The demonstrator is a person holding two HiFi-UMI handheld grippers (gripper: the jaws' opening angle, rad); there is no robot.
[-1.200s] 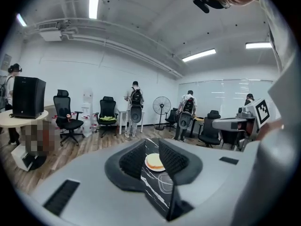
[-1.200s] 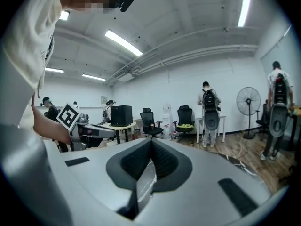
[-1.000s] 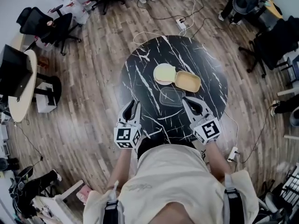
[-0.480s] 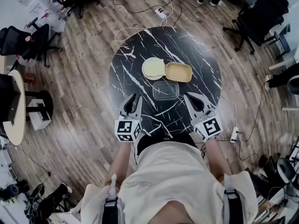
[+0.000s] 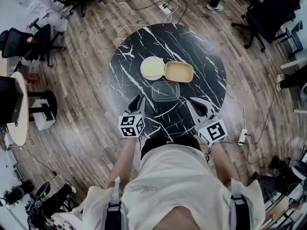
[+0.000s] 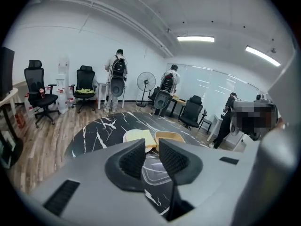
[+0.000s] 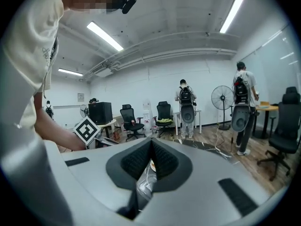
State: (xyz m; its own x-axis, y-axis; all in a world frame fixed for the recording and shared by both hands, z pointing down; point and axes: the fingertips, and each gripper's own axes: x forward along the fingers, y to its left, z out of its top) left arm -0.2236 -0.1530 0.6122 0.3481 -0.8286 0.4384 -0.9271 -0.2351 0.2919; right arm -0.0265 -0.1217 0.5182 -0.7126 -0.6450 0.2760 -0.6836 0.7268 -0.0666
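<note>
Over marble table (image 5: 192, 47) and wood floor (image 5: 86, 104), left gripper (image 5: 136, 101) barely parted, right gripper (image 5: 196, 104) closed, both empty.

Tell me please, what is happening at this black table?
A person stands at the round black marble table, a two-jaw tool in each hand. The left tool, jaws slightly apart, and the right tool, jaws closed, hover empty over the near edge. Beyond them lie a clear container, a tan container and a pale round plate, all untouched.
</note>
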